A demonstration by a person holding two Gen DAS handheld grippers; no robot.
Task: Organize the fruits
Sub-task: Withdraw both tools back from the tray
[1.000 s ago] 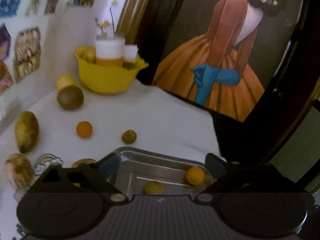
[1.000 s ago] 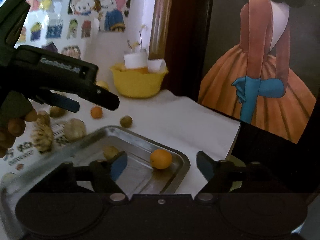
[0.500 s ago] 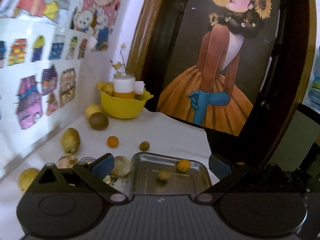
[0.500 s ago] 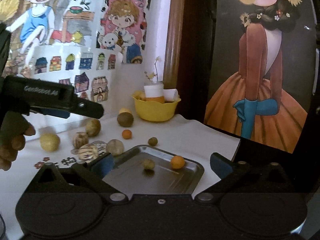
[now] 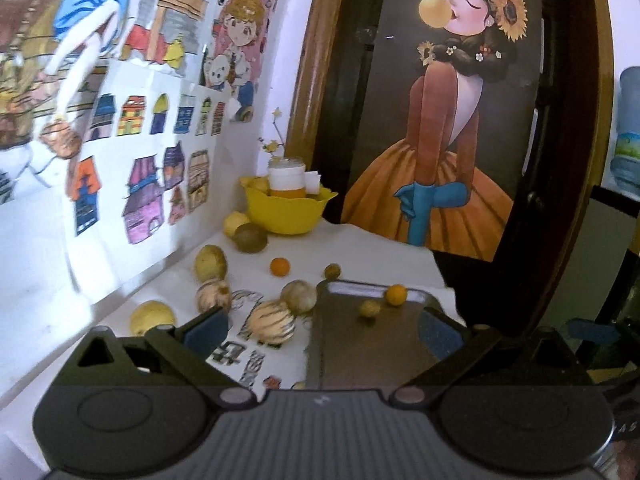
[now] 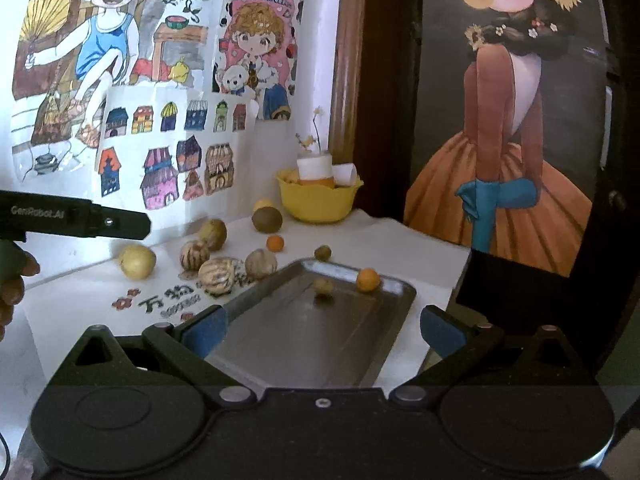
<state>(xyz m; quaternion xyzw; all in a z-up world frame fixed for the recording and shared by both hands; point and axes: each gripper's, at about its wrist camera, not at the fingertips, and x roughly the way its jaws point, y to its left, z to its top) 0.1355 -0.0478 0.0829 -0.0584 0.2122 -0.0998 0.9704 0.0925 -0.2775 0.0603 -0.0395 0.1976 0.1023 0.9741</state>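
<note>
A metal tray [image 6: 384, 332] [image 5: 340, 352] lies on the white table and holds a small orange fruit [image 6: 368, 279] [image 5: 395, 294] and a small yellow-green fruit [image 6: 322, 286] [image 5: 369, 308]. Several fruits lie loose on the table to its left: a small orange [image 5: 279, 267], a small green one [image 5: 332, 270], striped round ones [image 5: 273, 322], yellow ones [image 5: 152, 317]. My left gripper [image 5: 320, 330] is open and empty, held back above the tray's near end. My right gripper [image 6: 322, 330] is open and empty, also above the tray's near end. The left gripper's finger shows in the right wrist view [image 6: 120, 224].
A yellow bowl [image 5: 285, 210] with a jar and fruit stands at the table's back corner. A wall with drawings runs along the left. A dark framed painting [image 5: 448, 120] stands behind the table. The table's right edge drops off just past the tray.
Both grippers have pulled back and up from the tray, so more of the table and wall shows. Both stay open and empty. The fruits have not moved.
</note>
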